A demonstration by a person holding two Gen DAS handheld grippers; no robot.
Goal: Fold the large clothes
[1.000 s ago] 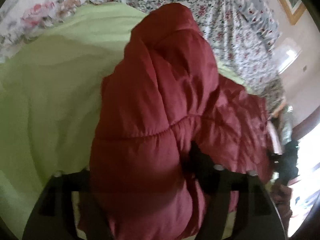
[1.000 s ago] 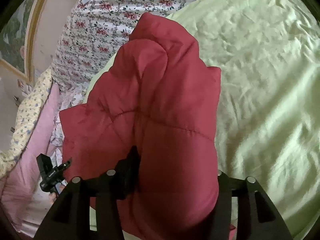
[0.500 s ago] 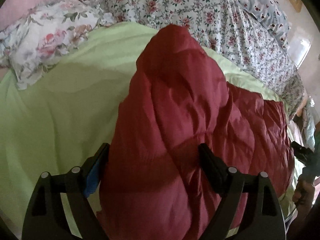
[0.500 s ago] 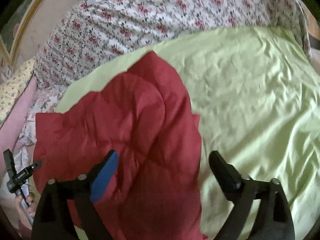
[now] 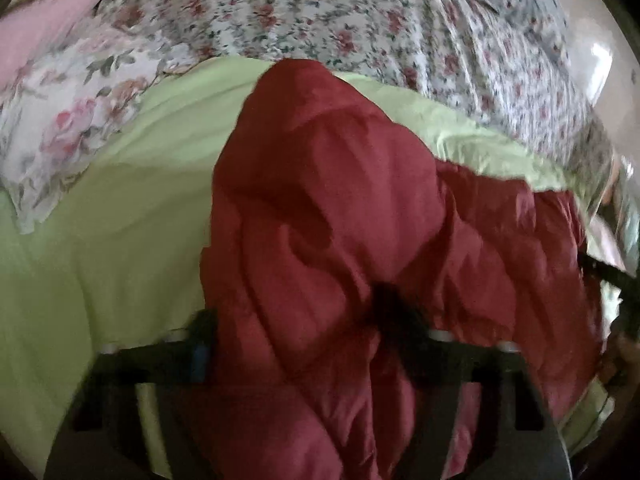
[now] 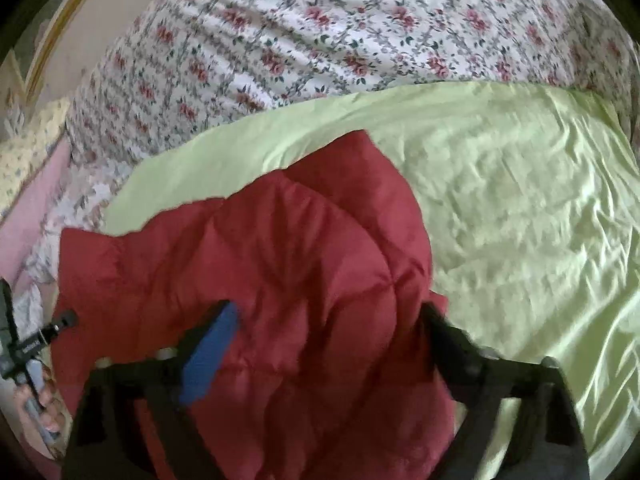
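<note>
Red, puffy quilted jacket point(image 5: 340, 240) on the green sheet point(image 6: 500, 208) looks light, soft and slippery; both the left gripper point(image 5: 296, 332) and the right gripper point(image 6: 328, 328) are closing on thick bunches of its near hem, best gripped deep.

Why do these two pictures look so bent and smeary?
Left wrist view: fisheye curve, motion blur, puffy red quilted jacket dim and shadowed near the lens. Right wrist view: same curve, brighter, crinkled pale green sheet shiny, gripper fingers smeared.
</note>
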